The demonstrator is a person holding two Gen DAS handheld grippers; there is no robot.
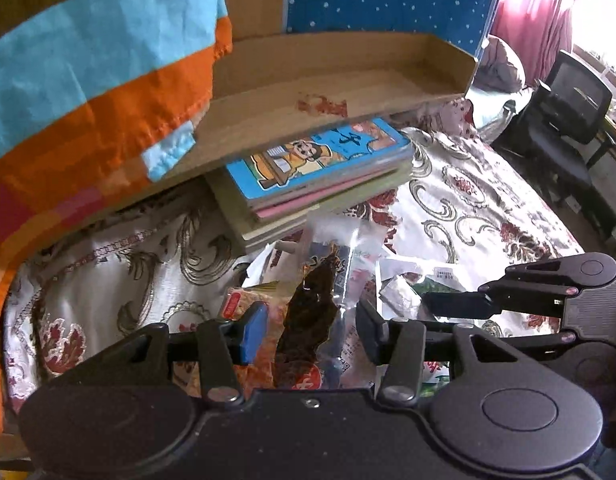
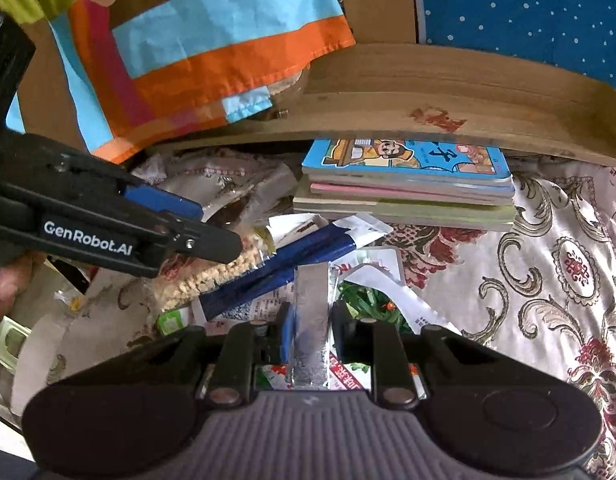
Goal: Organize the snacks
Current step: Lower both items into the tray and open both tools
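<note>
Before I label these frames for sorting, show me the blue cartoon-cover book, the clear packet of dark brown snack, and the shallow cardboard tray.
Blue cartoon-cover book point(image 2: 408, 156), right wrist view, on its cover.
Clear packet of dark brown snack point(image 1: 308, 320), left wrist view, on the brown contents.
Shallow cardboard tray point(image 1: 292, 120), left wrist view, on its front wall.

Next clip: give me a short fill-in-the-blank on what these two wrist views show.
1. The cardboard tray rests on a stack of ____.
2. The top book's cover is mainly ____.
3. The striped cloth has sky-blue and ____ bands.
4. The snack packets lie on a ____ tablecloth.

Missing words: books; blue; orange; patterned
</note>
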